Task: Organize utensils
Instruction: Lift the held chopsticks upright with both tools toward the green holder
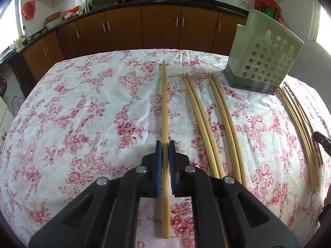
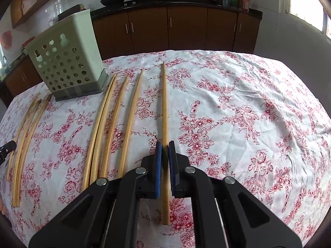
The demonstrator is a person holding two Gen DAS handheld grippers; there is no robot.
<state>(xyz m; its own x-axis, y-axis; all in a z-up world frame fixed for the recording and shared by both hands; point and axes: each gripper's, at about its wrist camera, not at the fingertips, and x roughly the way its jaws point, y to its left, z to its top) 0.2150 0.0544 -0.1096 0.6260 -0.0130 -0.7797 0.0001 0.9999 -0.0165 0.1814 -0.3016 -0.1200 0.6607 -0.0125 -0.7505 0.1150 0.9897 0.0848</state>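
Observation:
In the left wrist view my left gripper [image 1: 164,144] is shut on a bamboo chopstick [image 1: 164,107] that runs straight ahead over the floral tablecloth. Two pairs of chopsticks [image 1: 209,122] lie to its right, and several more [image 1: 300,128] lie at the far right. A pale green perforated utensil holder [image 1: 262,57] stands at the back right. In the right wrist view my right gripper [image 2: 164,144] is shut on another chopstick [image 2: 164,103]. Loose chopsticks [image 2: 115,124] lie to its left, with the holder [image 2: 68,62] at the back left.
The table [image 1: 82,103] is covered with a white cloth with red flowers. Brown kitchen cabinets [image 1: 161,29] and a dark counter with woks run behind it. The other gripper's tip shows at the right edge [image 1: 322,142] and at the left edge [image 2: 6,148].

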